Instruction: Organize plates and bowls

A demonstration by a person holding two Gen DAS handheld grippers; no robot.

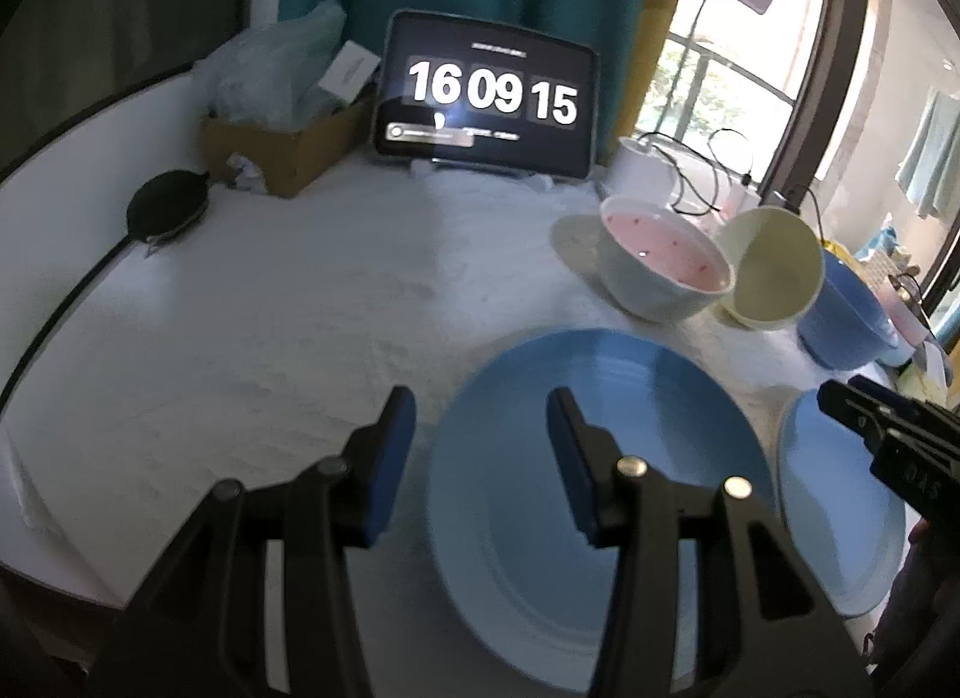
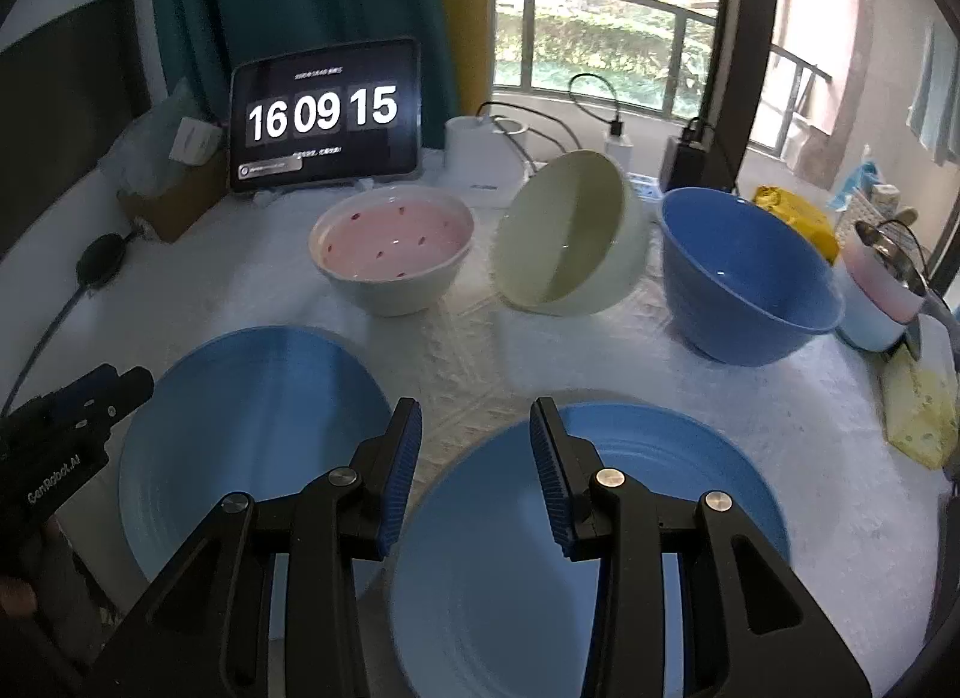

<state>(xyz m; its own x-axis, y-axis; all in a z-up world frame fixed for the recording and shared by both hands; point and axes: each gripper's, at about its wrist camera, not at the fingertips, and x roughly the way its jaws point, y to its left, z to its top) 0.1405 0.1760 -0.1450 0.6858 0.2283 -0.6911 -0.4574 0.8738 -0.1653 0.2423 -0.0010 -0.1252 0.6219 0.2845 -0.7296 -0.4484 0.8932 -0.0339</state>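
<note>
Two blue plates lie side by side on the white tablecloth. My left gripper (image 1: 480,404) is open over the left rim of the left plate (image 1: 600,458), one finger past the rim, nothing between the pads. My right gripper (image 2: 477,410) is open above the left rim of the right plate (image 2: 588,548), also empty. Behind the plates stand a pink-lined white bowl (image 2: 393,254), a cream bowl (image 2: 570,236) tipped on its side, and a blue bowl (image 2: 750,278). The left plate (image 2: 258,428) and left gripper (image 2: 90,398) also show in the right wrist view.
A tablet (image 2: 324,119) showing a clock stands at the back, beside a cardboard box (image 1: 282,152) and a black round object (image 1: 168,206). A white appliance (image 2: 486,152) with cables sits by the window. A cup holding a spoon (image 2: 882,278) and yellow packets (image 2: 918,404) crowd the right edge.
</note>
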